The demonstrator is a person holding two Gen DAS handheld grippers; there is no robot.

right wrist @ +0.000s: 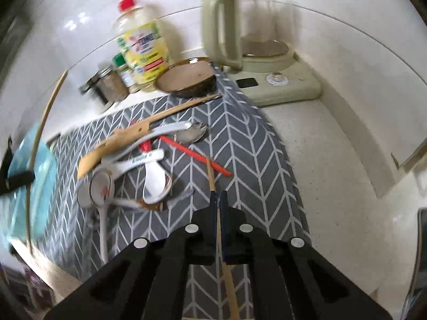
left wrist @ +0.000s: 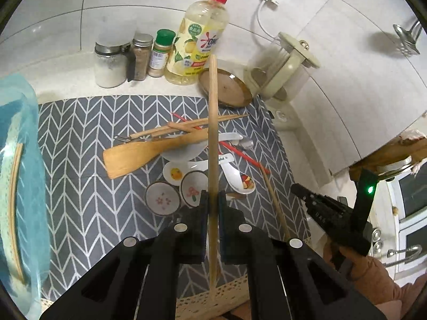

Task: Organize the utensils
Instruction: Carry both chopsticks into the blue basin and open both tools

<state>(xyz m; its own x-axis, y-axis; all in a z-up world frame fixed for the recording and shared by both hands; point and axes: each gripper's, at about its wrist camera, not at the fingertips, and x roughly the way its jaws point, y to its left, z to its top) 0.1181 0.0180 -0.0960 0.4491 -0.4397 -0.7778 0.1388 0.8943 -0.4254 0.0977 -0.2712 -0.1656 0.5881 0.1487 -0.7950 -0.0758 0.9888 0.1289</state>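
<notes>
My left gripper is shut on a long wooden chopstick and holds it above the grey chevron mat. My right gripper is shut on another wooden chopstick at the mat's right side; this gripper also shows in the left wrist view. A pile of utensils lies mid-mat: a wooden spatula, red chopsticks, white ceramic spoons, a metal spoon and small dishes.
A blue container stands at the left with a chopstick in it. Spice jars, a dish-soap bottle, a brown plate and an electric kettle line the back wall.
</notes>
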